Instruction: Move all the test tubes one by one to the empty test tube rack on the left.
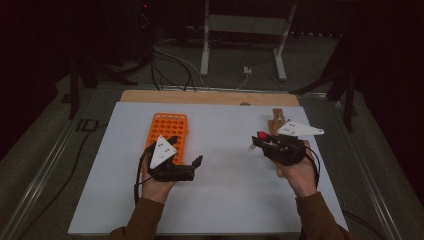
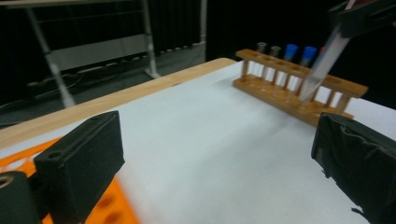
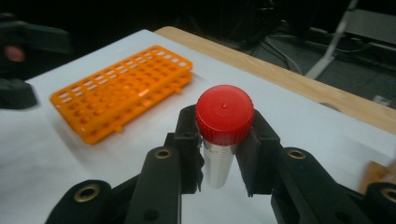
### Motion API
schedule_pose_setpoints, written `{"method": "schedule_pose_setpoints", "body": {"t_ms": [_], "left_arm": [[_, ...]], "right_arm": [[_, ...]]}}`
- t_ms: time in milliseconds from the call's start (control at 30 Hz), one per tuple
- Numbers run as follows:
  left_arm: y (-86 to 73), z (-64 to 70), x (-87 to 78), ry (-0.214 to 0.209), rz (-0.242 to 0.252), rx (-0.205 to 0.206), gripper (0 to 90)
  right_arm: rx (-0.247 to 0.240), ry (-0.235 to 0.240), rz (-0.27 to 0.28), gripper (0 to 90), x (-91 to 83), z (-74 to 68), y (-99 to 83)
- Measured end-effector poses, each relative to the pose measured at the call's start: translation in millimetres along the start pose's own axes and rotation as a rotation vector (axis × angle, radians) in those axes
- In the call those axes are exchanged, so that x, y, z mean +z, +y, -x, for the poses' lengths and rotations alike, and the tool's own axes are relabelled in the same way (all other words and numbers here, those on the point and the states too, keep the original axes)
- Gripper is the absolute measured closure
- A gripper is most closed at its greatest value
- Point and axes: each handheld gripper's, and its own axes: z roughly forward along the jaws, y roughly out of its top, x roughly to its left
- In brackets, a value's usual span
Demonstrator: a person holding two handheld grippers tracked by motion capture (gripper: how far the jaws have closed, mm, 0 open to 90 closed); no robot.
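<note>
My right gripper (image 1: 262, 141) (image 3: 223, 158) is shut on a clear tube with a red cap (image 1: 260, 136) (image 3: 224, 114), held just below the cap above the white sheet. The left gripper view shows this tube (image 2: 322, 60) hanging tilted in front of a wooden rack (image 2: 299, 88) (image 1: 276, 125) that holds blue-capped and grey-capped tubes. My left gripper (image 1: 186, 149) (image 2: 215, 163) is open, jaws wide apart with nothing between them, at the near right corner of an orange rack (image 1: 169, 127) (image 3: 123, 91).
A white sheet (image 1: 220, 200) covers the table, with a strip of wooden tabletop (image 1: 210, 96) at the far edge. Behind the table, a metal stand (image 1: 240, 30) and cables (image 1: 170, 65) lie on the floor.
</note>
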Motion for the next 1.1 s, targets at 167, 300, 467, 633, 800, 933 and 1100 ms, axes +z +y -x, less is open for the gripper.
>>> {"method": "schedule_pose_setpoints", "body": {"t_ms": [167, 300, 467, 633, 800, 933, 1100], "left_arm": [[6.3, 12.6, 18.9, -0.054, -0.006, 0.02, 5.5], [9.5, 25.0, 37.1, -0.106, -0.007, 0.017, 9.3], [11.0, 35.3, 50.8, -0.148, -0.024, 0.035, 15.5], [13.9, 47.0, 64.1, -0.179, -0.039, 0.06, 23.9], [14.0, 50.1, 71.9, -0.203, -0.061, 0.061, 49.9], [12.5, 48.5, 74.4, -0.224, -0.07, 0.049, 62.9], [12.0, 48.2, 75.4, -0.243, -0.065, 0.033, 71.5]], "right_arm": [[0.001, 0.03, -0.004, 71.8, 7.8, -6.2, 1.6], [-0.005, 0.061, -0.016, 71.7, 17.3, -15.3, 3.9], [-0.008, 0.085, -0.014, 71.7, 23.4, -21.7, 6.5], [-0.01, 0.113, -0.019, 71.7, 30.0, -29.3, 8.5], [-0.016, 0.135, -0.027, 71.7, 35.6, -35.8, 8.5], [-0.007, 0.158, -0.029, 71.7, 37.5, -37.2, 7.3], [-0.01, 0.168, -0.039, 71.8, 40.8, -38.8, 3.9]]}}
